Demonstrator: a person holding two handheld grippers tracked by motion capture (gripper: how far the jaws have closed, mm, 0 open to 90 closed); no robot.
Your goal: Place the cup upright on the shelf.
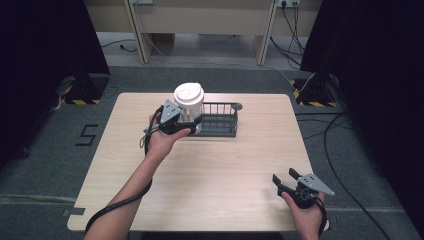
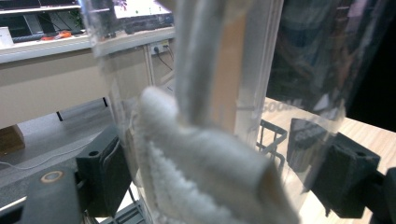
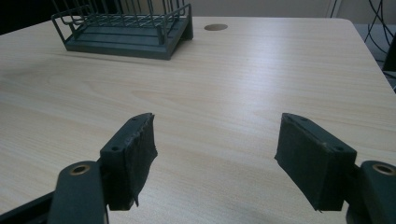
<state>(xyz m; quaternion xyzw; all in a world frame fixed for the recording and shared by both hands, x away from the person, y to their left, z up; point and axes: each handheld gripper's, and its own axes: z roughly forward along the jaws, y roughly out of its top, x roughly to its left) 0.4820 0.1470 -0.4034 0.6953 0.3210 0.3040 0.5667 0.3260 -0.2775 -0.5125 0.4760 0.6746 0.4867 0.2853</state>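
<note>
High view: lidded cup (image 1: 189, 102) clamped between left tongs (image 1: 186, 122) (over rack (image 1: 220, 131)).

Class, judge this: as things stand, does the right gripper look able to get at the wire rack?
Probably yes: the right gripper is open and only bare table lies between it and the wire rack.

Black "5" on the floor (image 1: 88, 135)

Clear glossy plastic cup (image 2: 299, 56); fluffy cloth (image 2: 205, 168); matt wood table (image 3: 243, 93).
</note>
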